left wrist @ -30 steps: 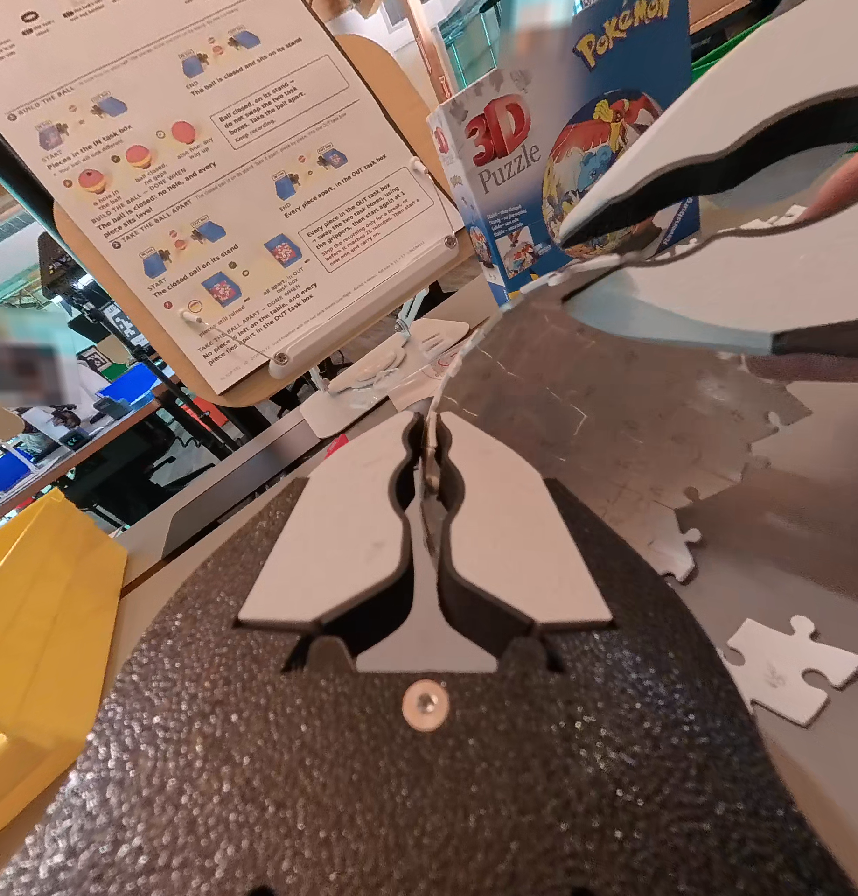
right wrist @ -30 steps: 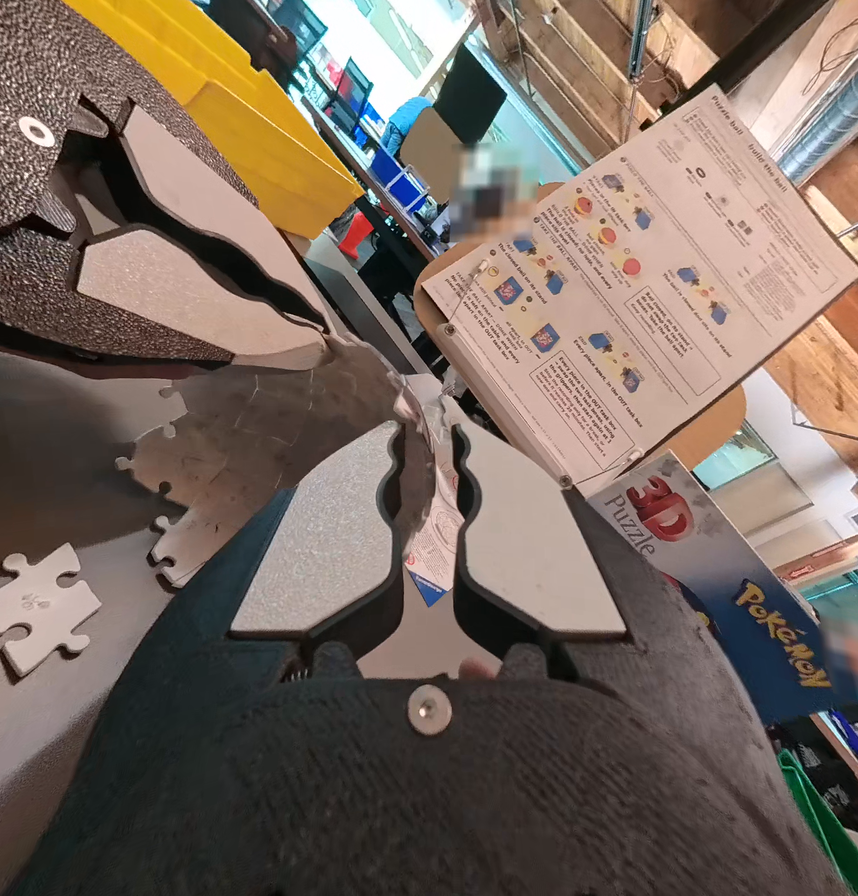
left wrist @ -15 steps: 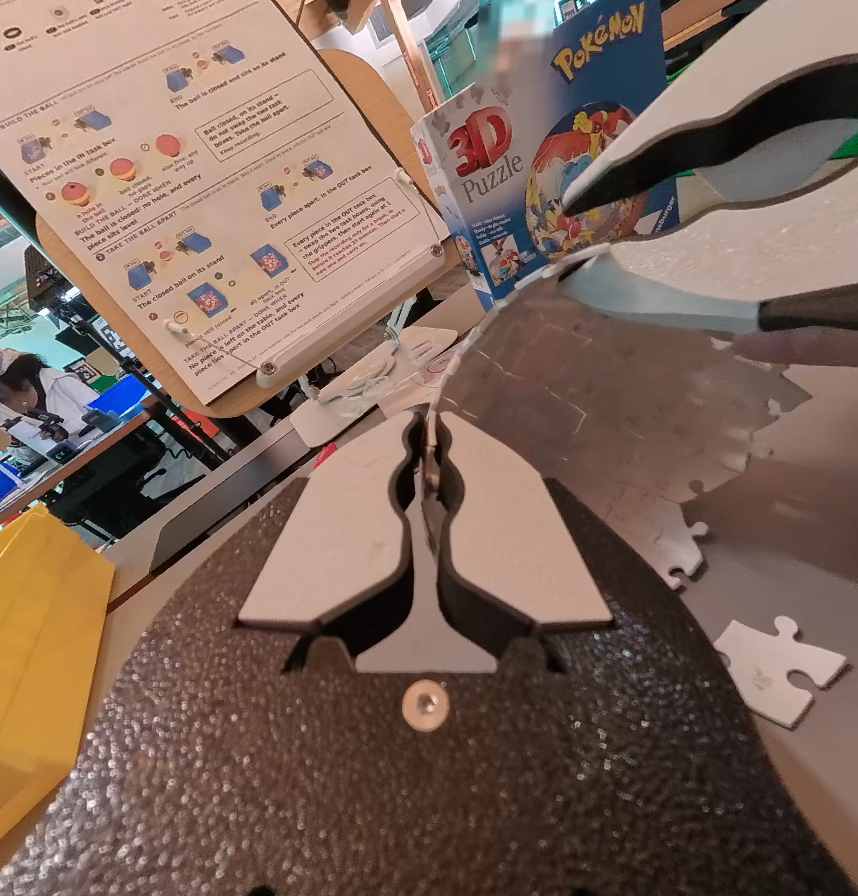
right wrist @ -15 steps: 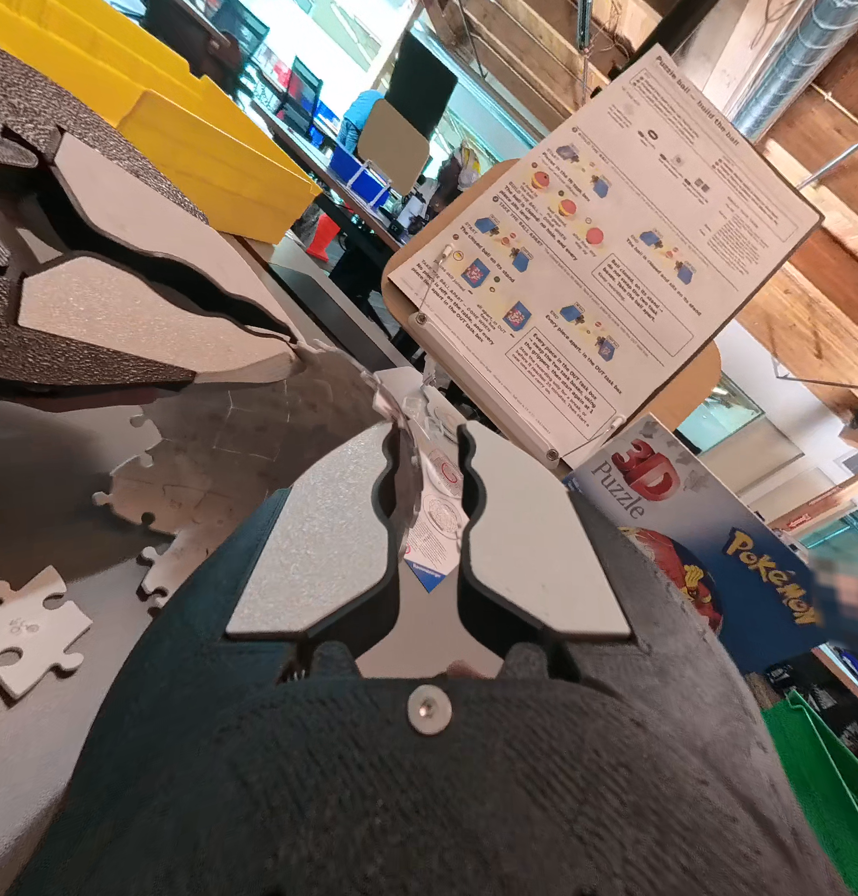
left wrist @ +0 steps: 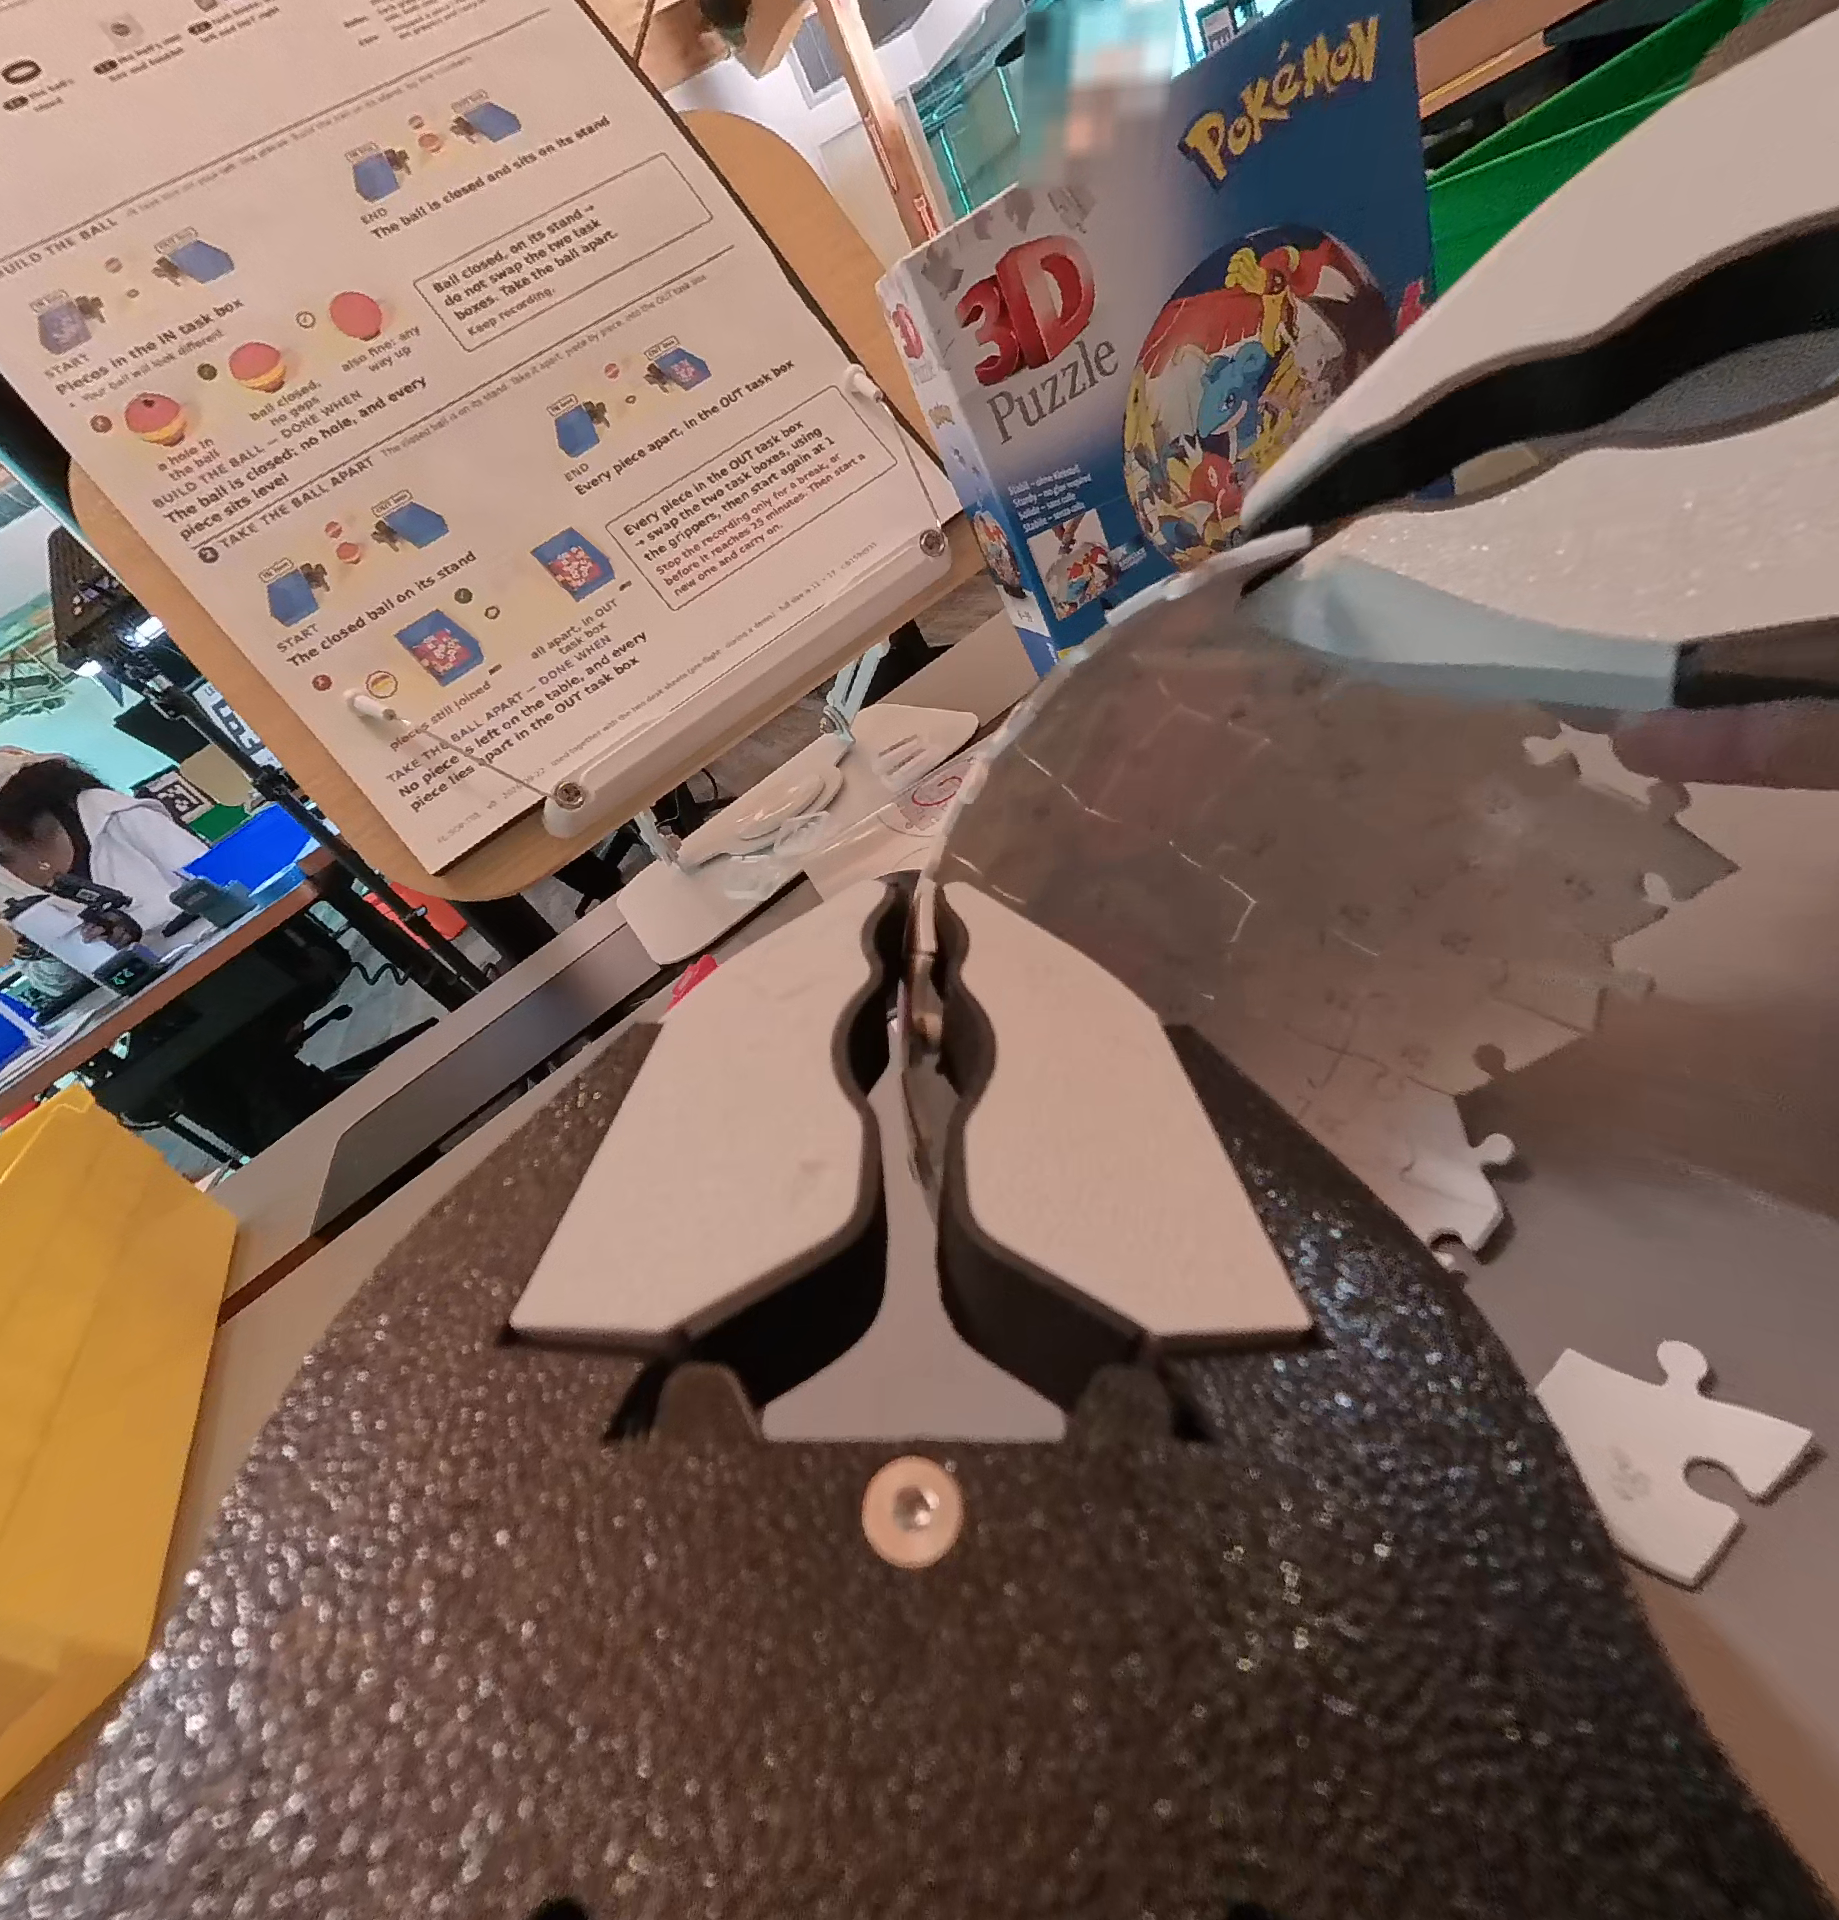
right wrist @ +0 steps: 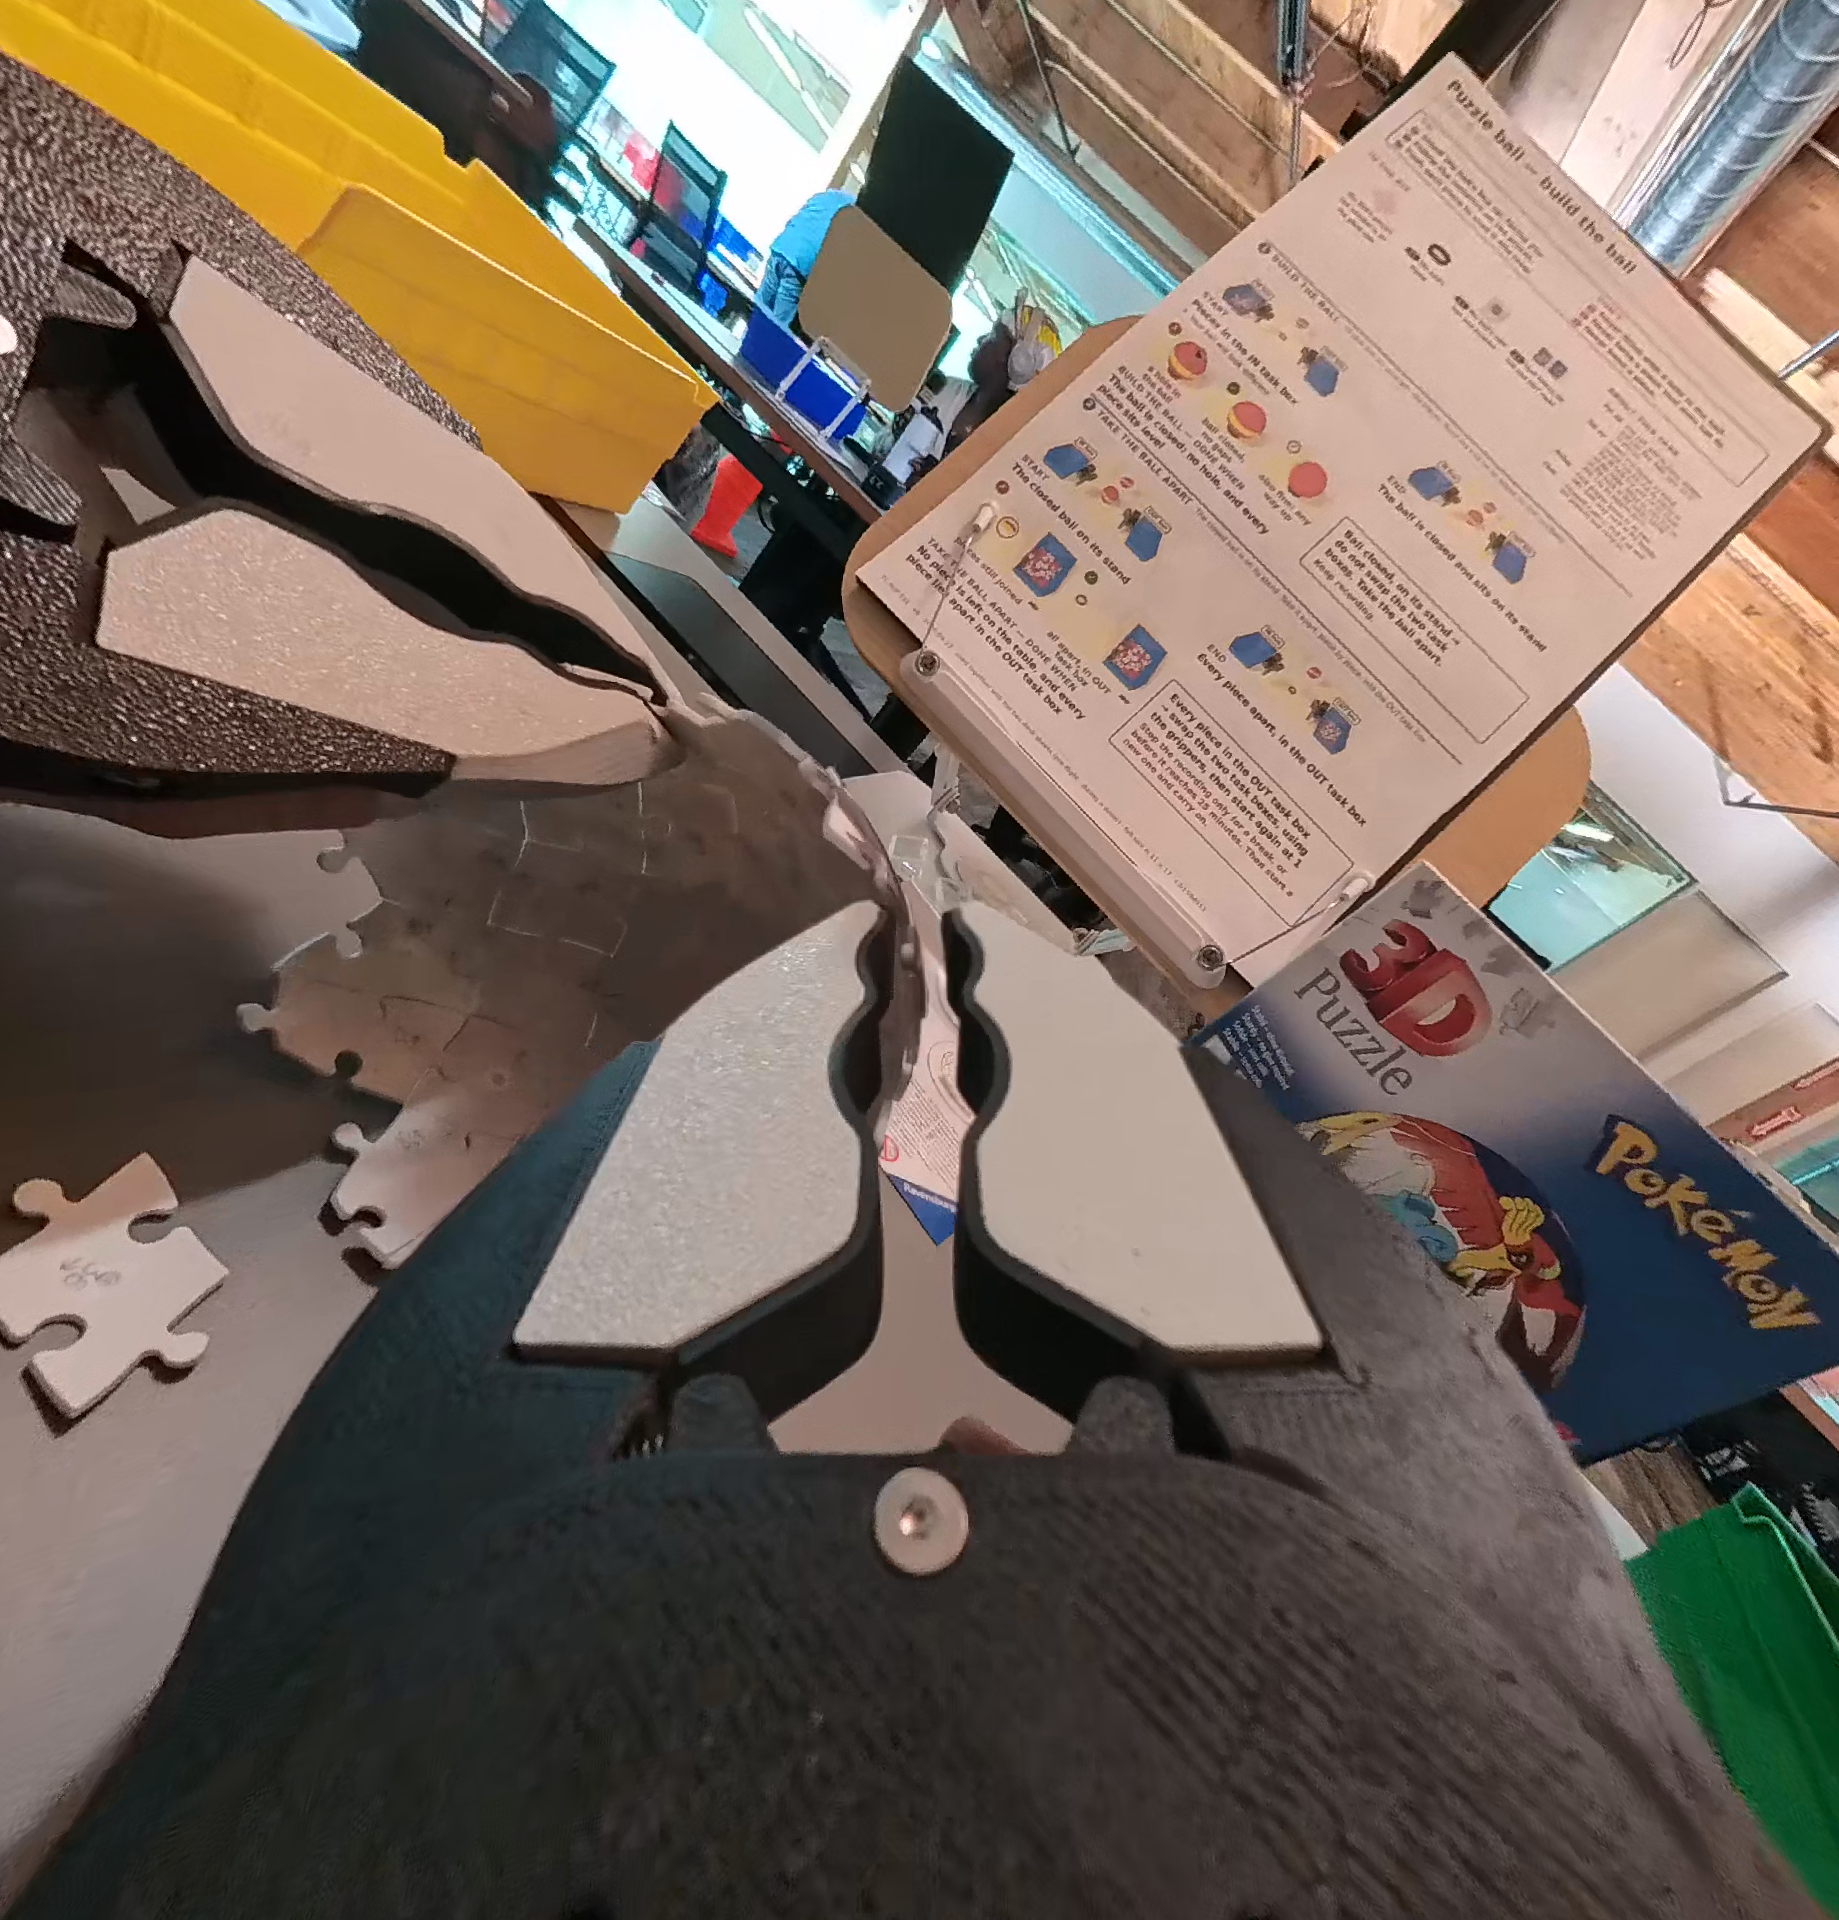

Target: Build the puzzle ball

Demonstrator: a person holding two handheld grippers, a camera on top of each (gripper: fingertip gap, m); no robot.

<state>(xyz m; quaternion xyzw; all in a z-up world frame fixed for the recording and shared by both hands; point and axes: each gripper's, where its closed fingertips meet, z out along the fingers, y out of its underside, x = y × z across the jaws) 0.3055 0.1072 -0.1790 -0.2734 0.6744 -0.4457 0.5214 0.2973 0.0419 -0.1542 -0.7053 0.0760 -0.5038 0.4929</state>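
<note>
Both hand-held grippers, left (left wrist: 920, 940) and right (right wrist: 910, 961), pinch the curved puzzle shell's (left wrist: 1310, 883) rim.

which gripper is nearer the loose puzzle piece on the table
Left, though only by a little. The left gripper holds the shell just beside the loose piece; the right gripper grips the shell's rim farther along.

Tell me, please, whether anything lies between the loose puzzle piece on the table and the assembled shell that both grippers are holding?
Nothing visible does. The loose puzzle piece lies alone on bare grey table, just below the jagged edge of the curved puzzle shell. The left gripper and right gripper each pinch the shell's rim, so neither is free.
</note>
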